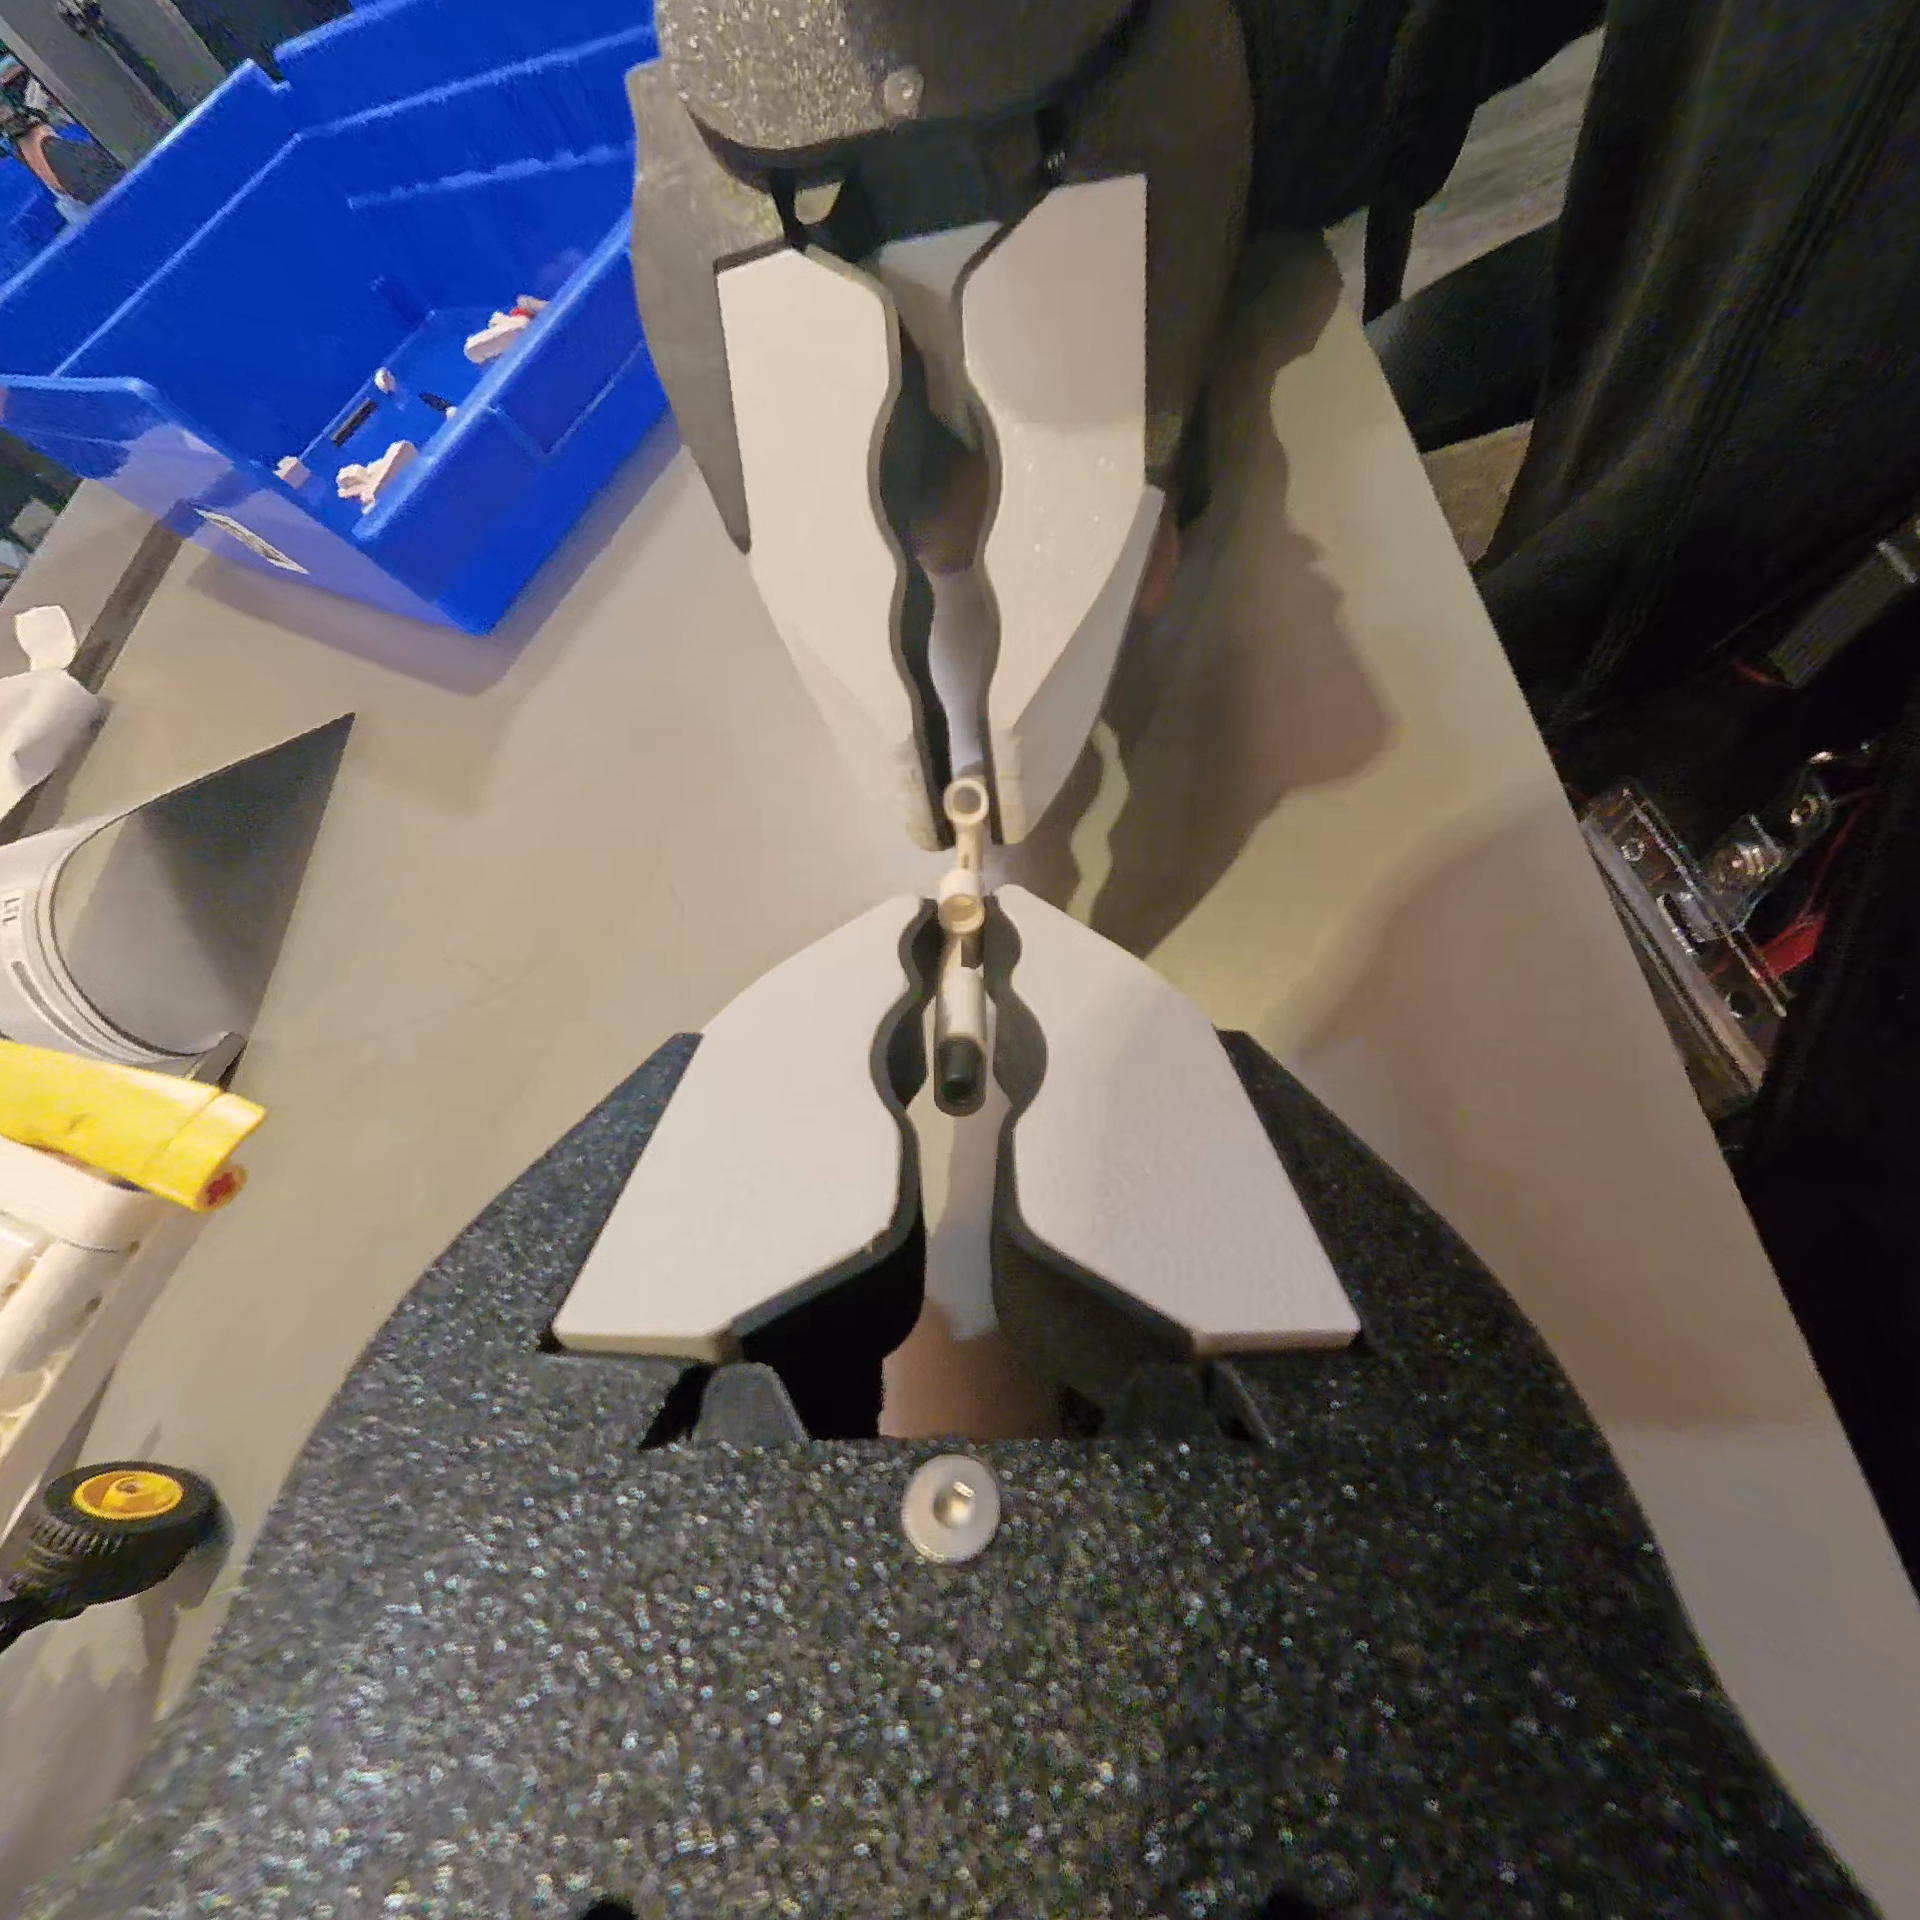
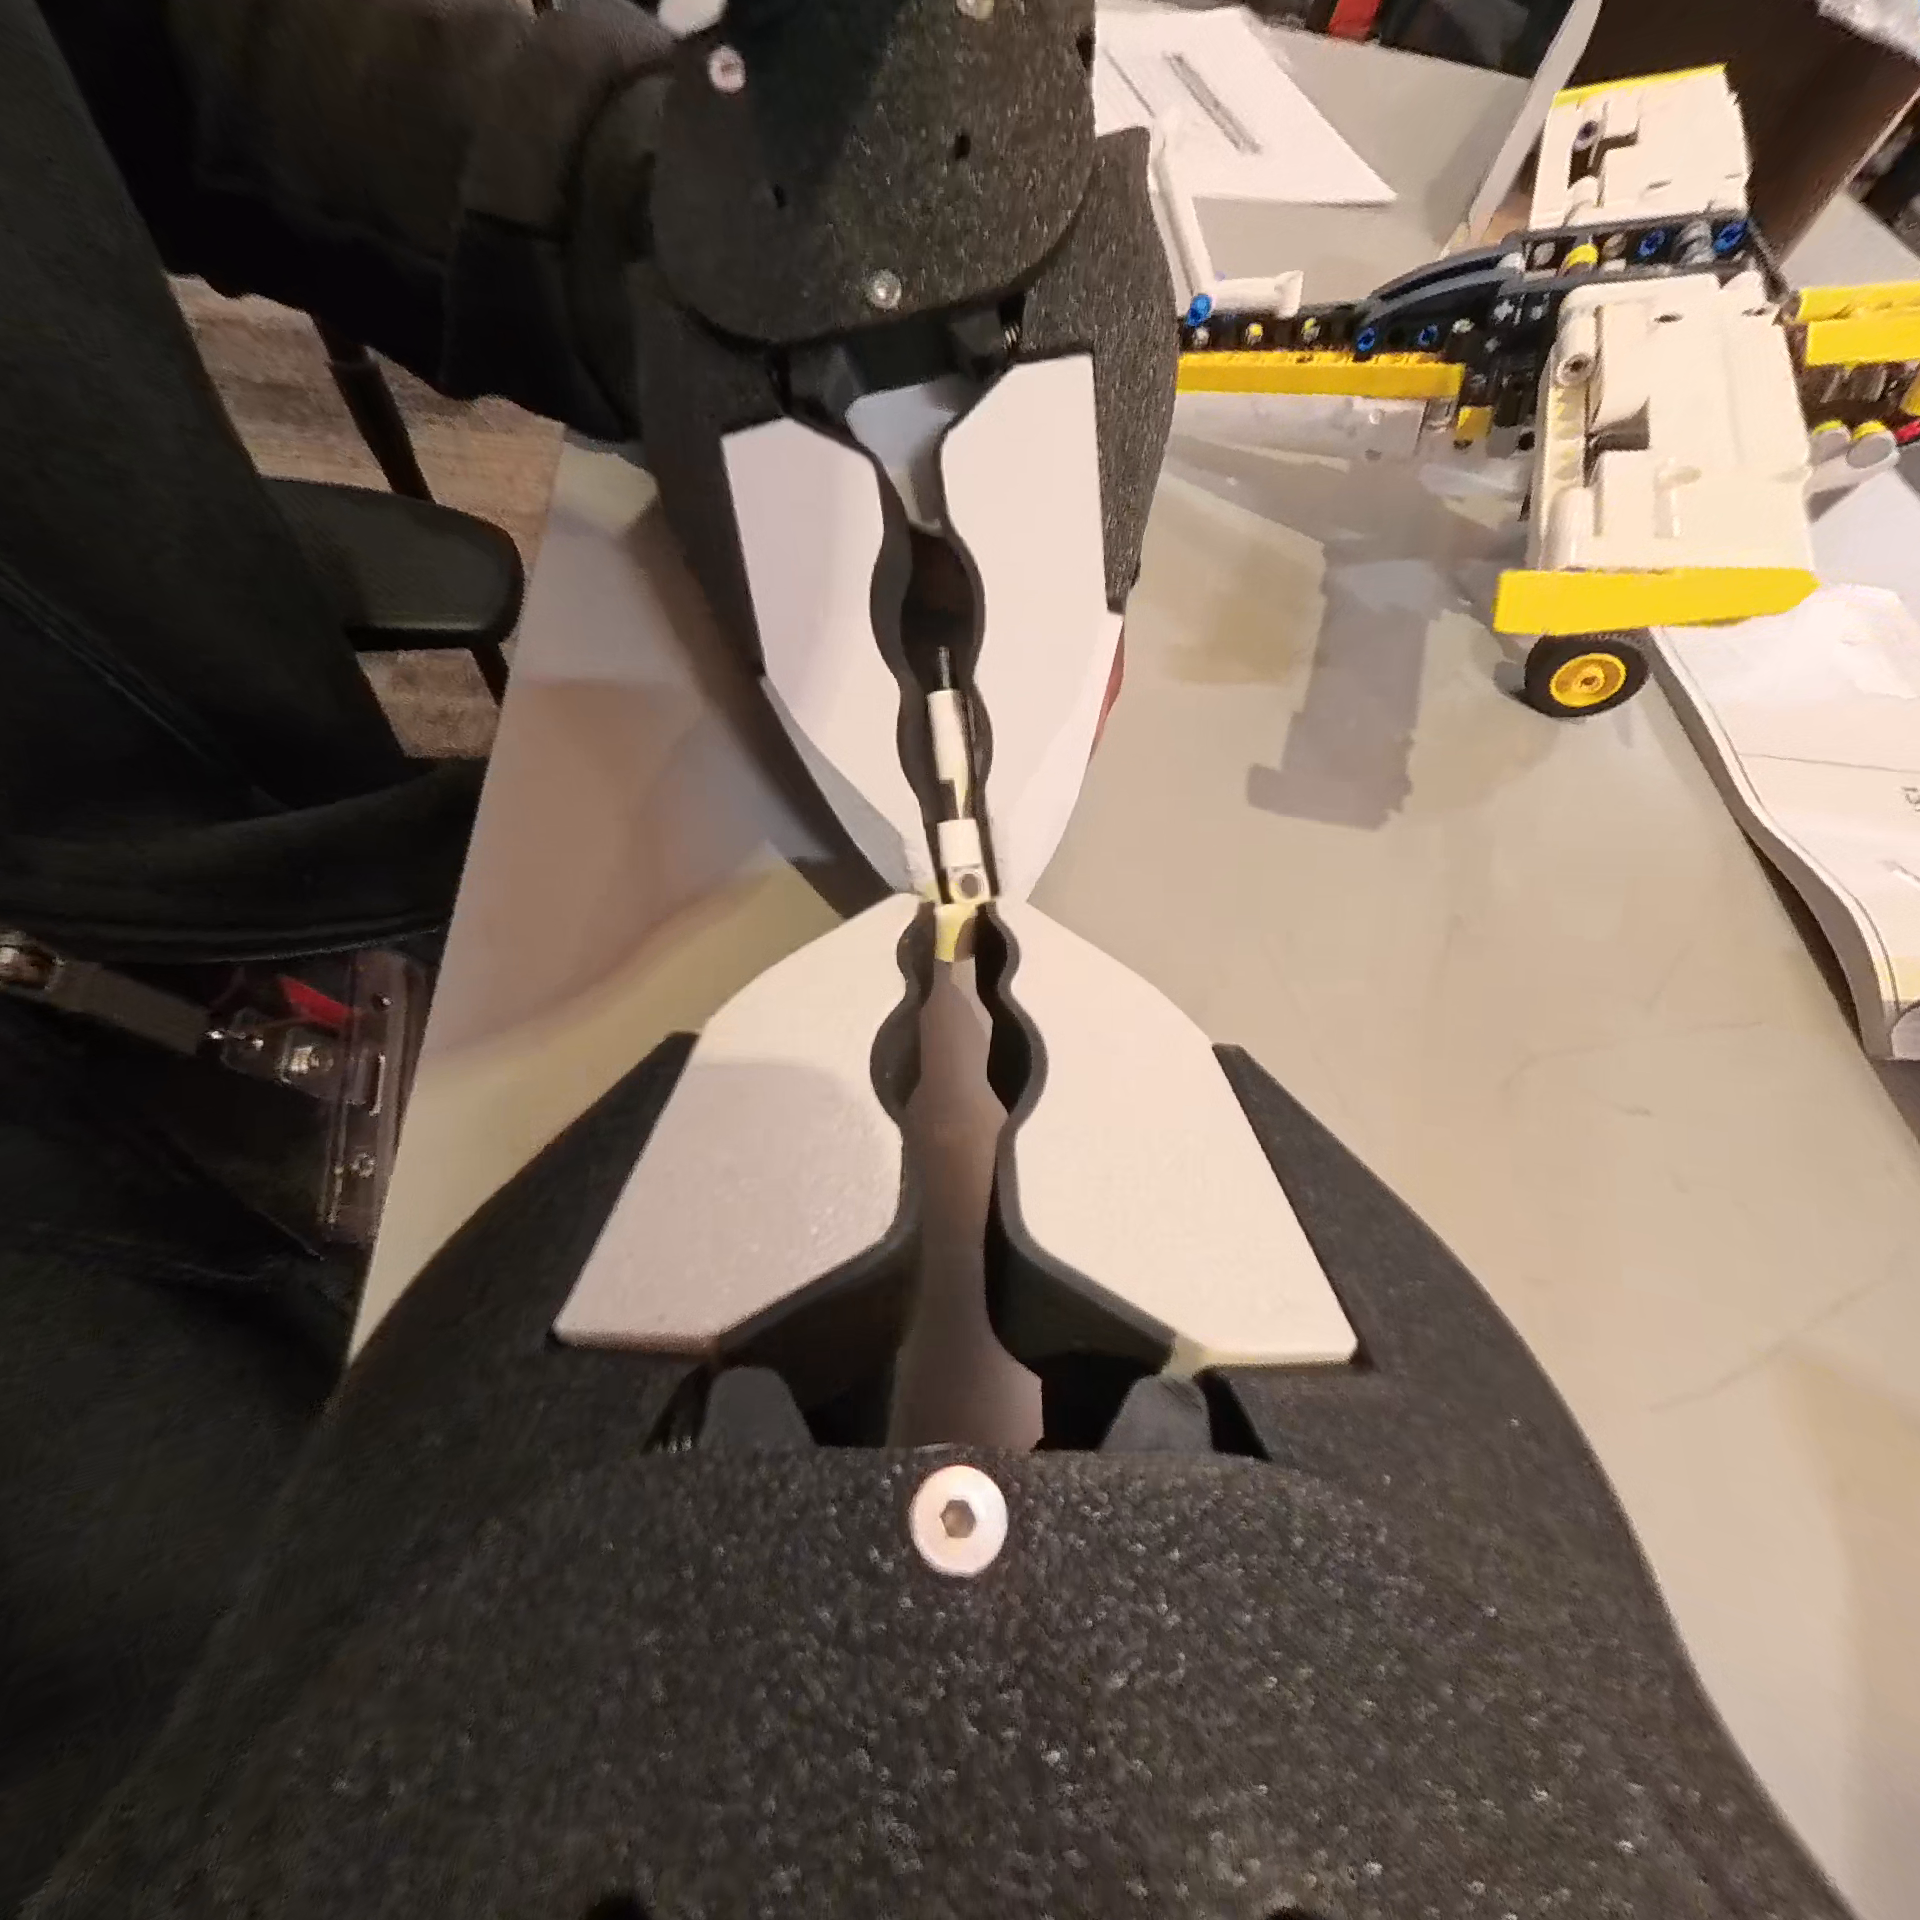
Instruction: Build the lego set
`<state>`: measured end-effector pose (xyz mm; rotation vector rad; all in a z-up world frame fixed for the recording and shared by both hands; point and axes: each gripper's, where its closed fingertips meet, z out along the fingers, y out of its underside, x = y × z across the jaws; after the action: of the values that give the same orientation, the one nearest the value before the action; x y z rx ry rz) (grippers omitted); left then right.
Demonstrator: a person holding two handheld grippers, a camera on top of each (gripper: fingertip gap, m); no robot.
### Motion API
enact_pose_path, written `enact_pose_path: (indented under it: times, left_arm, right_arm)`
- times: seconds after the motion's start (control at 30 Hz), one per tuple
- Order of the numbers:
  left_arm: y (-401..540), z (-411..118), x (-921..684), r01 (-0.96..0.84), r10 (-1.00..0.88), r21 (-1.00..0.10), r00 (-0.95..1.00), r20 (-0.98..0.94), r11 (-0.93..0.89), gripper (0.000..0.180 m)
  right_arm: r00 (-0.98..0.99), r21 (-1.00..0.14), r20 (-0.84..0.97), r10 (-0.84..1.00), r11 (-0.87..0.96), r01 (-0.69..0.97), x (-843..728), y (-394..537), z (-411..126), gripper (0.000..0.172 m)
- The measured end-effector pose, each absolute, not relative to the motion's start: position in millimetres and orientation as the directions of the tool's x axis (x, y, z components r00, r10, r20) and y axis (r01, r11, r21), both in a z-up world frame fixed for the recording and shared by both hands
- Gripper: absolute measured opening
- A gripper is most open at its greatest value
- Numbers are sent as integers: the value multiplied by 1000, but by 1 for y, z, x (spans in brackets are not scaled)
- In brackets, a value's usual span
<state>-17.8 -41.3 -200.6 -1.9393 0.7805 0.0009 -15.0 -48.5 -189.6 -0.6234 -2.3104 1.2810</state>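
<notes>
Between our two grippers, held tip to tip above the grey table [image 1: 1299, 727], we see small white plastic building pieces. Our left gripper [image 1: 961, 920] is closed narrowly on a white connector with a black axle [image 1: 958, 1023] lying back along its jaws. Our right gripper [image 2: 958, 925] pinches a small pale piece [image 2: 951, 928] at its very tips. Farther out sit a blue bin [image 1: 436, 343] with loose parts and a yellow-and-white brick model [image 2: 1621, 416].
</notes>
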Motion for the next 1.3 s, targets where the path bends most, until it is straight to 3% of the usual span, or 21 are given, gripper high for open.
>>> enact_pose_path:
  times: [0.67, 1.3]
  left_arm:
    - [-46, -192, -7, -504, -564, -841, 760, -322, -198, 8]
    - [-42, -187, -14, -530, -498, -830, 773, -392, -170, 8]
  right_arm:
    - [-845, -893, 106, 524, 424, 150, -10, -58, -182, 7]
    - [-790, -887, 150, 595, 433, 158, -17, -54, -178, 7]
